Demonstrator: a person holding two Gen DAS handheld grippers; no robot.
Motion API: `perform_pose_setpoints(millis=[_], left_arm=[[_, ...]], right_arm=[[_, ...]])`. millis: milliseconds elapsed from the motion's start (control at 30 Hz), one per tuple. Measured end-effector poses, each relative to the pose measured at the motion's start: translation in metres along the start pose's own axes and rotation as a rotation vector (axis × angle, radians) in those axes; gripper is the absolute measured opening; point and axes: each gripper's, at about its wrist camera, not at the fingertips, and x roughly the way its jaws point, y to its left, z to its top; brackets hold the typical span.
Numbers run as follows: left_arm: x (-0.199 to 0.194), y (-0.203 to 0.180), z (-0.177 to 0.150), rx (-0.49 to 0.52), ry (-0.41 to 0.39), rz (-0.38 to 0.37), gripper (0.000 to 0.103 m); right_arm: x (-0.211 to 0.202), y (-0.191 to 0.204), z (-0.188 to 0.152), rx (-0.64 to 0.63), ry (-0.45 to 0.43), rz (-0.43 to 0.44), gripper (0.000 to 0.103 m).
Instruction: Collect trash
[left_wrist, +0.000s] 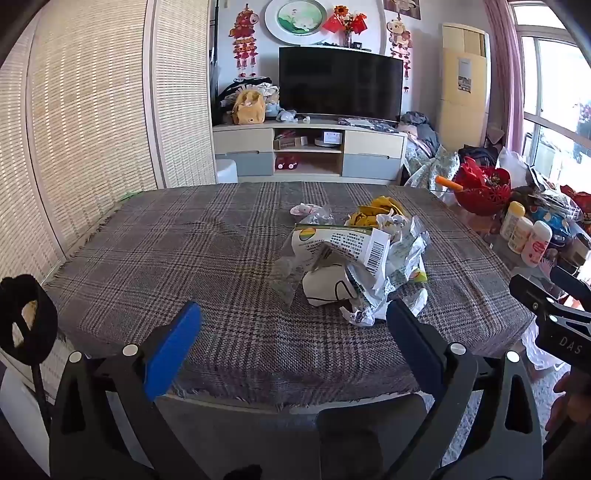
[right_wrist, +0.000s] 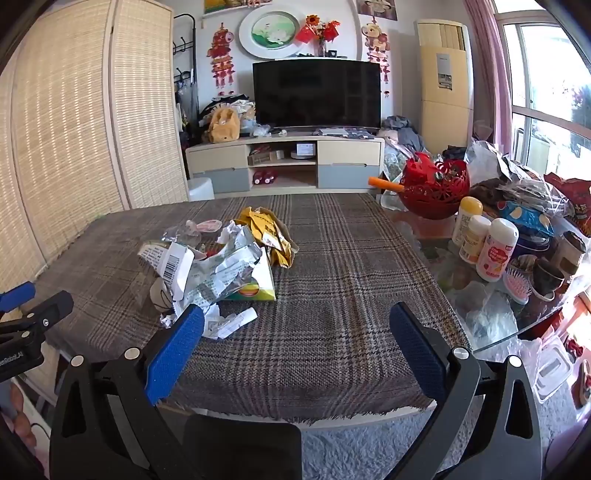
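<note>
Counter (left_wrist: 177, 258): broad surface draped in a grey-brown plaid woven cloth, fringe hanging over the near edge; a glass-topped part shows to its right. The cloth gives a soft, high-friction bed, so light wrappers probably stay put rather than slide.

Trash heap (right_wrist: 218, 266): loose mound of crumpled silver foil wrappers, a torn white carton with a barcode, a yellow-green box, lying together on the cloth left of centre in the right wrist view, right of centre in the left. Heaped, it likely allows pieces to be taken one at a time from the edges.

Yellow crinkled snack bags (right_wrist: 269, 236): touching the far side of the heap.

Small white paper scraps (right_wrist: 229, 323): nearest the front edge, just beside the heap.

Left claw (left_wrist: 291, 332): blue-padded jaws spread wide, nothing between them, hovering at the near edge, aimed at the heap's left flank.

Right claw (right_wrist: 295, 332): jaws equally wide, empty, heap off to its left.

Judgement: collection not yet begun; no bin visible in either view
</note>
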Motion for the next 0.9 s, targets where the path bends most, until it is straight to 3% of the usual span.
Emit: perform_pose_setpoints(millis=[900], left_arm=[[0.0021, -0.0057, 0.0022, -0.002, -0.005, 0.0, 0.095]], right_arm=[[0.0013, 0.0028, -0.0025, 0.007, 0.009, 0.005, 0.1]])
